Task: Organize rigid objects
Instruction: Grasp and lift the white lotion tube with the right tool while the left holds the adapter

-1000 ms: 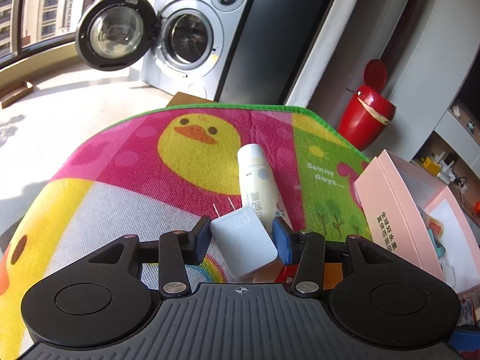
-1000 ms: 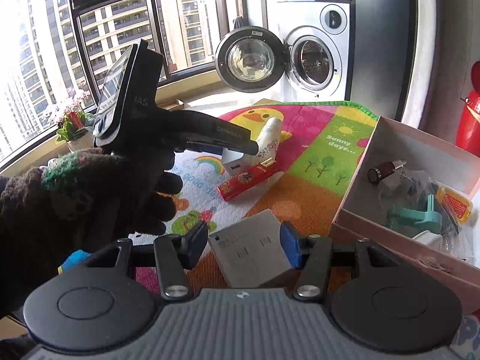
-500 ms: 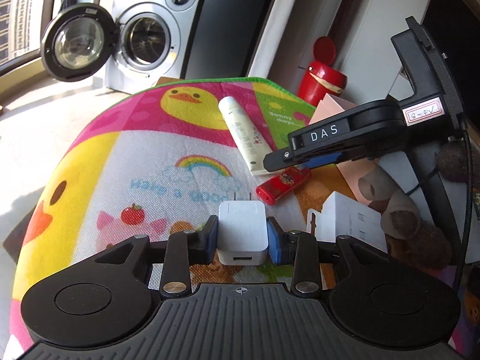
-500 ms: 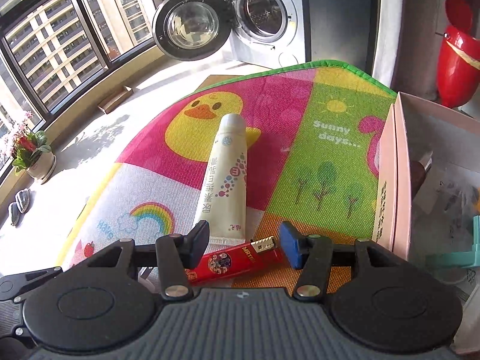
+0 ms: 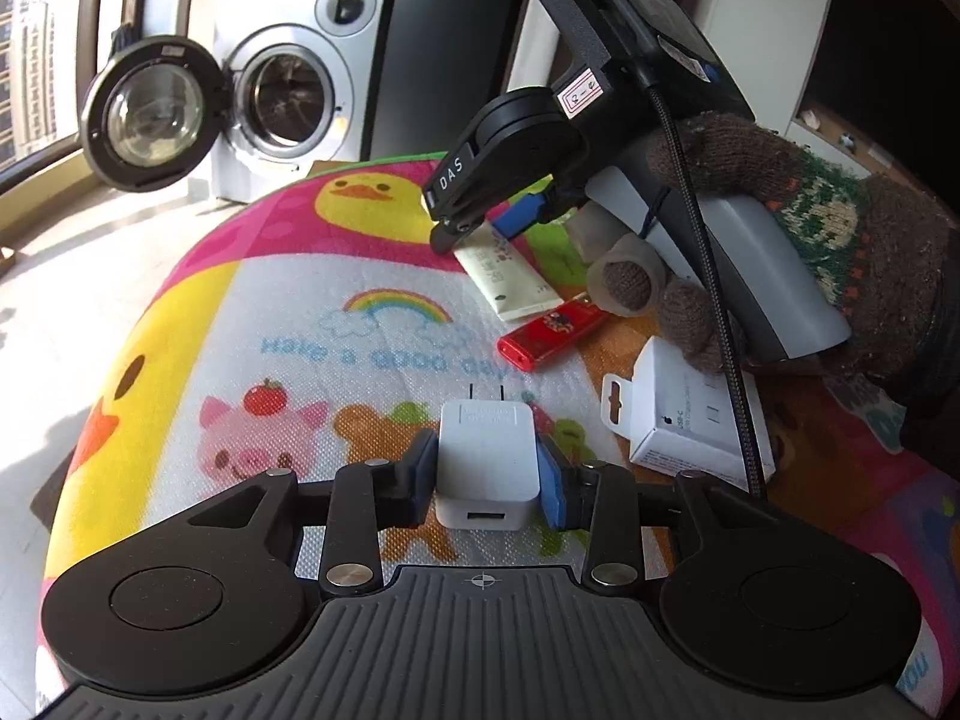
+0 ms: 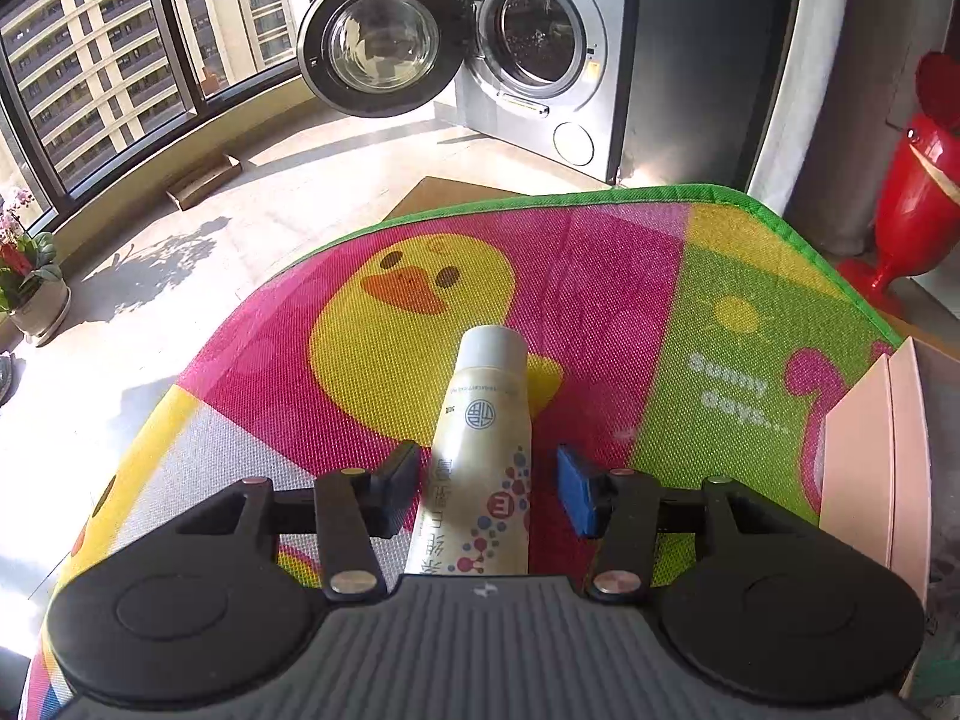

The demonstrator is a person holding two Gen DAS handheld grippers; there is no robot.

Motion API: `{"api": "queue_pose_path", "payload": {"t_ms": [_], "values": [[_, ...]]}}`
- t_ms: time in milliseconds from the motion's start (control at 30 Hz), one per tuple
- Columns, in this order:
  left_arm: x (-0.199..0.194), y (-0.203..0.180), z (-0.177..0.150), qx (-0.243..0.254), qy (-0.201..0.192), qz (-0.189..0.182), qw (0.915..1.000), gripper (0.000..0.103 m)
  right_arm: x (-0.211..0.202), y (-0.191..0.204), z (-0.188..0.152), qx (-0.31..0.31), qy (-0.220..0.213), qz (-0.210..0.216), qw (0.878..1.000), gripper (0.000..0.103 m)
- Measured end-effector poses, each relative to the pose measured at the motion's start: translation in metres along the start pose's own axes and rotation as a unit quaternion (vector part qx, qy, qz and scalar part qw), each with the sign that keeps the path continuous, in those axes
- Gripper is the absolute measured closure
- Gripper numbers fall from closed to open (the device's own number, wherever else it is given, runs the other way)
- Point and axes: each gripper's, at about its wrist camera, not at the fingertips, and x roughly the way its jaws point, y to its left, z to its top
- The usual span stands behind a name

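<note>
My left gripper (image 5: 487, 468) is shut on a white plug charger (image 5: 485, 465), prongs pointing forward, just above the colourful play mat (image 5: 288, 324). My right gripper (image 6: 486, 489) is open, its jaws on either side of a cream tube (image 6: 480, 468) that lies on the mat; it is not touching the tube. In the left wrist view the right gripper (image 5: 480, 213) hovers over the tube (image 5: 507, 279). A red lighter (image 5: 552, 333) and a white adapter box (image 5: 684, 420) lie on the mat beside it.
A pink box (image 6: 876, 462) stands at the mat's right edge. A washing machine (image 6: 540, 42) with its door open stands behind the mat. A red bin (image 6: 918, 204) is at the far right. A potted plant (image 6: 30, 282) stands by the window.
My right gripper has moved forward from over the lighter and now straddles the tube. My left gripper has kept the charger and shifted slightly back and left.
</note>
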Motion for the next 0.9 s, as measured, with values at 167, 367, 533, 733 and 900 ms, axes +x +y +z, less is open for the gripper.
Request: {"api": "queue_pose_path", "payload": {"t_ms": [167, 367, 533, 733, 900], "values": [[0.0, -0.006, -0.004, 0.016, -0.008, 0.014, 0.9997, 0.063, -0.06, -0.001, -0.024, -0.023, -0.04, 0.03, 0.998, 0.083], [-0.001, -0.018, -0.009, 0.051, -0.02, 0.029, 0.9981, 0.065, -0.153, -0.02, -0.073, -0.044, -0.102, 0.059, 0.992, 0.099], [-0.012, -0.027, -0.017, 0.073, -0.009, -0.003, 0.9973, 0.065, -0.166, -0.024, -0.094, -0.067, -0.101, 0.056, 0.991, 0.096], [-0.023, -0.03, -0.028, 0.072, -0.01, 0.007, 0.9974, 0.065, -0.116, -0.004, -0.067, -0.03, -0.055, 0.096, 0.993, 0.058], [-0.03, -0.028, -0.036, 0.062, -0.015, -0.001, 0.9979, 0.066, -0.051, 0.028, -0.047, -0.003, 0.003, 0.055, 0.998, 0.055]]}}
